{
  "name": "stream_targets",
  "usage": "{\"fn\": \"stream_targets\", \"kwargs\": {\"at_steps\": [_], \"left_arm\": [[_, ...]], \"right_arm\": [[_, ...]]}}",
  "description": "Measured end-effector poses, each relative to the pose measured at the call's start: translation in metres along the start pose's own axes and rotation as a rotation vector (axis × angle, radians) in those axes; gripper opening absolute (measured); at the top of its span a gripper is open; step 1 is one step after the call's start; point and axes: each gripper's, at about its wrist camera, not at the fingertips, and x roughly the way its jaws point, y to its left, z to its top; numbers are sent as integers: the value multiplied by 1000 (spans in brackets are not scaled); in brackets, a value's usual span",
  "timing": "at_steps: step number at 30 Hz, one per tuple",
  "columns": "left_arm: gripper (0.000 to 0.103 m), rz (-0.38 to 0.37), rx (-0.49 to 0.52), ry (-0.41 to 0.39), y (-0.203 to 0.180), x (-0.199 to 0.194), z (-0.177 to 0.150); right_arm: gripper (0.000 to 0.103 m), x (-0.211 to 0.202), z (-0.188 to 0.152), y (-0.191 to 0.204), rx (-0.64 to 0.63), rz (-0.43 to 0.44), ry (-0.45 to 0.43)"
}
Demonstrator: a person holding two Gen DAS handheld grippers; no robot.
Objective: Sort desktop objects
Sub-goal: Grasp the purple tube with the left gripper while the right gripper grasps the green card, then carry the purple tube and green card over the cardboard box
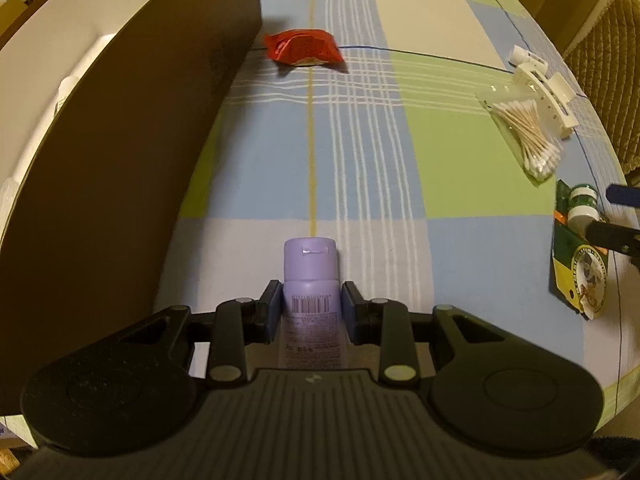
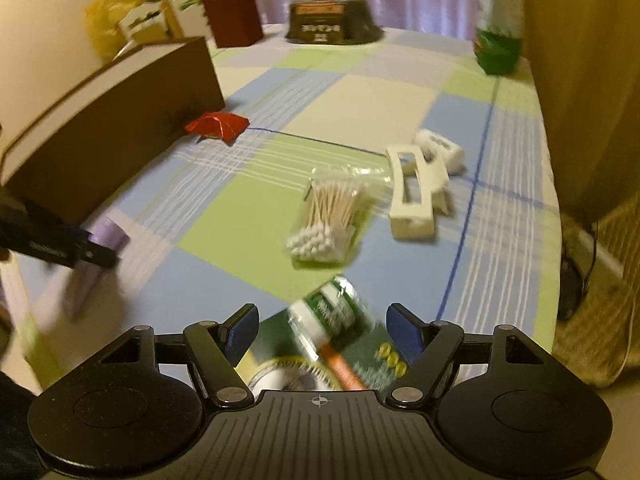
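Purple tube (image 1: 311, 280) is clamped in left gripper (image 1: 311, 308); right gripper (image 2: 320, 330) is held apart over green blister pack (image 2: 340, 336), contact seemingly none, view blurred.

Brown box (image 1: 132, 168) walls off the whole left side of the surface (image 1: 400, 168); no passage there. Ahead of the left fingers (image 1: 271, 308) a long open lane of cloth runs up the middle, blocked only far off by the red packet (image 1: 304, 53) lying beside the box corner. Right side is crowded: cotton swab bag (image 2: 326, 220) touching the white clip (image 2: 416, 192), and the green card pack (image 2: 340, 344) between the right fingers (image 2: 404, 326). Open cloth between the swabs and red packet. Far edge holds a dark carton (image 2: 234, 18), black tray (image 2: 334, 20), green bottle (image 2: 500, 12).
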Motion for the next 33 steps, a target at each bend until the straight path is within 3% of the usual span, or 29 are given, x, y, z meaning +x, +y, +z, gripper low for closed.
{"fn": "stream_targets", "kwargs": {"at_steps": [2, 3, 4, 6, 8, 11, 19, 33], "left_arm": [[27, 0, 5, -8, 0, -1, -1], [28, 1, 13, -12, -1, -1, -2], [31, 1, 22, -17, -2, -1, -2], [33, -5, 26, -25, -1, -1, -6], [34, -7, 36, -37, -1, -1, -9], [26, -13, 48, -44, -1, -2, -10], [26, -36, 97, -71, -8, -27, -13], [26, -24, 129, -314, -12, -129, -5]], "right_arm": [[74, 5, -1, 1, -68, 1, -11], [68, 7, -1, 2, -96, 4, -16], [48, 10, -2, 2, -118, 10, -9], [45, 17, -4, 2, -147, 17, 18], [35, 22, -10, 3, -158, 12, 34], [34, 19, -17, 8, -156, 1, 25], [34, -7, -27, 6, -44, 3, 6], [34, -33, 7, 22, -71, 31, -119]]}}
